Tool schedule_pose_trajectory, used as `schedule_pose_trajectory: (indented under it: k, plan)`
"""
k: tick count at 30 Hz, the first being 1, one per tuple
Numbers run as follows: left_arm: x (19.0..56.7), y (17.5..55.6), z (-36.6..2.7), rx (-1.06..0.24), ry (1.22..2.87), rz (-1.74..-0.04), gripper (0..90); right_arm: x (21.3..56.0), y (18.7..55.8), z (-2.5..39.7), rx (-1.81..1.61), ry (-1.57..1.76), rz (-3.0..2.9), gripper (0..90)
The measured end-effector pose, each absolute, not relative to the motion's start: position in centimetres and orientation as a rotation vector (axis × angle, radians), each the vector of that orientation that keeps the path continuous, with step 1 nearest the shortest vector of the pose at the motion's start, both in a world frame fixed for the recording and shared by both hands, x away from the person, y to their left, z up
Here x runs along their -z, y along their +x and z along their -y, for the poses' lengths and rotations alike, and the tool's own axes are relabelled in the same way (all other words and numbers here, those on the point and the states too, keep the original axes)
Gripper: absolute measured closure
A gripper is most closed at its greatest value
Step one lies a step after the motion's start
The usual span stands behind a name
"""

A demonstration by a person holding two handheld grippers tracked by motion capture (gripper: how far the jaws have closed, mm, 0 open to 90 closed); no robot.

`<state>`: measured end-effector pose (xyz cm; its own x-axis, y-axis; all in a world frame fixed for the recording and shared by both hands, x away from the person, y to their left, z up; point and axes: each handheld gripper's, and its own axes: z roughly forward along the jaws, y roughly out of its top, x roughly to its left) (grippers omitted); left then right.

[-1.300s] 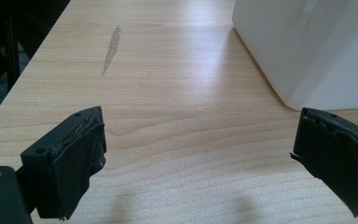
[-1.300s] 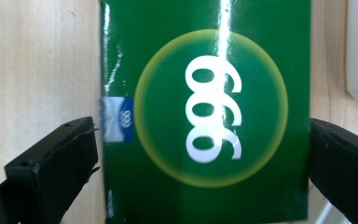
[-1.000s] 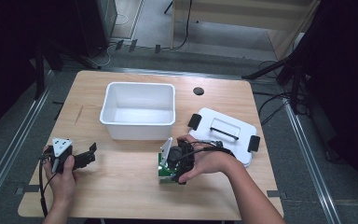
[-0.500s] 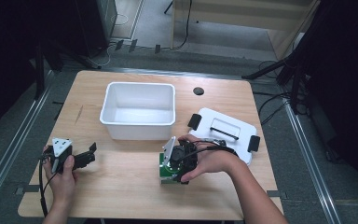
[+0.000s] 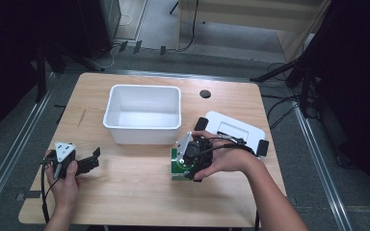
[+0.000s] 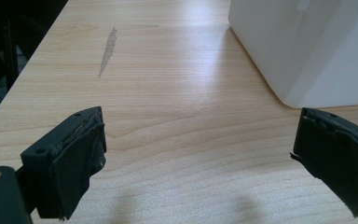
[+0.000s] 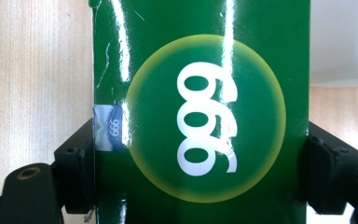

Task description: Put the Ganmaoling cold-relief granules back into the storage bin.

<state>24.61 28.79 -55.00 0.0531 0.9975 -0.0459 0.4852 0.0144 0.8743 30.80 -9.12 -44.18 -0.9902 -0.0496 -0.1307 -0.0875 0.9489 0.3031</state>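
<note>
Green and glossy, the box (image 7: 200, 112) with the white "999" mark sits pinched between the jaws of the right hand-held gripper (image 5: 191, 159), on the worktop (image 5: 139, 192) just near of the white bin (image 5: 143, 113). The grasp looks made, though whether the box has left the wood is hard to tell; carrying it, probably into the bin, is left. Left hand-held gripper (image 5: 89, 163) rests spread and empty near the worktop's left edge.

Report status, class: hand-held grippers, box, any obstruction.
Right hand-held gripper shut on green box. Left hand-held gripper open, empty. White bin beyond box; nothing blocking.
</note>
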Motion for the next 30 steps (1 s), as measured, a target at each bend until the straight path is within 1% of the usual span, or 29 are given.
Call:
schedule_pose_trajectory:
  k: [30]
  plan:
    - [55.0, 24.6, -28.8, -0.851, 1.576, -1.525, 3.2, 39.9, 34.0, 11.6, -0.484, -0.038, -2.968, 16.5]
